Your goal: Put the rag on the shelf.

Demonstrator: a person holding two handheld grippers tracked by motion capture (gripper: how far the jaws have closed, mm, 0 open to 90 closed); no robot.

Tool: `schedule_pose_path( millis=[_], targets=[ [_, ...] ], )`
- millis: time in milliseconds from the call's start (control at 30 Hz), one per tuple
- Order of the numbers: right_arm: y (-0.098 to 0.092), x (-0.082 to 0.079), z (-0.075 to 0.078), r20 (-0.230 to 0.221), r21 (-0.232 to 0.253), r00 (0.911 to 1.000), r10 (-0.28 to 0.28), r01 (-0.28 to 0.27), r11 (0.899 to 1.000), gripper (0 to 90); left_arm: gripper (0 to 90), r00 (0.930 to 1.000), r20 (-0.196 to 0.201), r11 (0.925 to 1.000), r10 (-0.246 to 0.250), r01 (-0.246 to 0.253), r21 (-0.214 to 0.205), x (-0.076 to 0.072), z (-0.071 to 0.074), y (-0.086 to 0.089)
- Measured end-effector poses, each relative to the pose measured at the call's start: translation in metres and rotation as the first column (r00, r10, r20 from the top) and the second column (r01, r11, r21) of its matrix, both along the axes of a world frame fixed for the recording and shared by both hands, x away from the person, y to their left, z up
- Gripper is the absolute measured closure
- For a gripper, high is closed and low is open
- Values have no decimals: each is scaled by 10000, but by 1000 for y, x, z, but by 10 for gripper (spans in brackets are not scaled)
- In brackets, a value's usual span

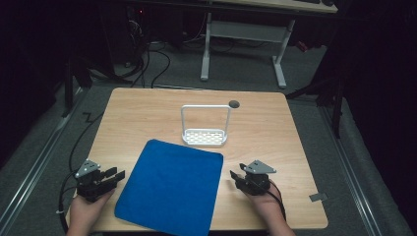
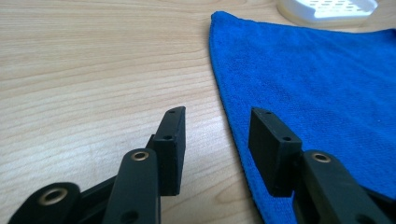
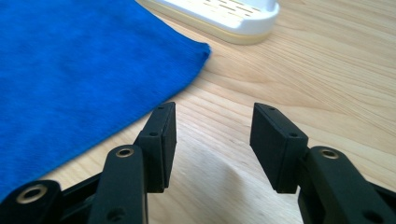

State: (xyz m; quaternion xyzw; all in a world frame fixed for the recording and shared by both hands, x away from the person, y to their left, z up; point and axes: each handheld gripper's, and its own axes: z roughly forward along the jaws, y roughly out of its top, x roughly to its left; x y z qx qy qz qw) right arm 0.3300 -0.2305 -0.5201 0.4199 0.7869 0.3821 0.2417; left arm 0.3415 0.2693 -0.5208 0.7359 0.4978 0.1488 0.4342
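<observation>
A blue cloth (image 1: 171, 186) lies flat on the wooden table (image 1: 265, 132), reaching its near edge. Behind the cloth stands a white slotted rack (image 1: 204, 136) with a tall wire handle. My left gripper (image 1: 117, 175) rests at the cloth's left edge, open and holding nothing; in the left gripper view its jaws (image 2: 217, 144) straddle the blue cloth (image 2: 317, 79) edge just above the wood. On the other side of the cloth my right gripper (image 1: 236, 175) is open too. In the right gripper view it (image 3: 212, 140) hovers over bare wood, with the cloth's corner (image 3: 70, 79) and the rack (image 3: 224, 16) ahead.
A small dark round spot (image 1: 234, 103) marks the table beyond the rack. A grey tab (image 1: 318, 197) lies near the front right corner. Beyond the table are a white desk frame (image 1: 243, 37), cables and grey floor.
</observation>
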Motion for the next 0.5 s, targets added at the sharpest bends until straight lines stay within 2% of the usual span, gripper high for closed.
schedule_pose_path(
  millis=[100, 200, 267, 367, 500],
  targets=[
    [2, -1, 0, 5, -48, 9999, 104, -104, 9999, 511, 577, 9997, -4, 9995, -238, 238, 224, 4, -1, -6],
    [2, 0, -1, -20, -31, 9999, 121, -122, 9999, 511, 595, 9984, -172, 9976, -543, 550, 412, 6, -4, -12],
    [1, 1, 0, -20, 36, 9999, 136, -136, 9999, 514, 596, 9982, -168, 9961, -578, 588, 652, 6, -5, -15],
    [1, 1, 0, -20, 74, 9999, 131, -131, 9999, 517, 597, 9986, -84, 9977, -518, 522, 440, 5, -2, -13],
    [2, -1, 3, 21, 189, 9998, 221, -221, 9996, 536, 636, 9985, -13, 9977, -546, 546, 391, 3, 1, -13]
  ],
)
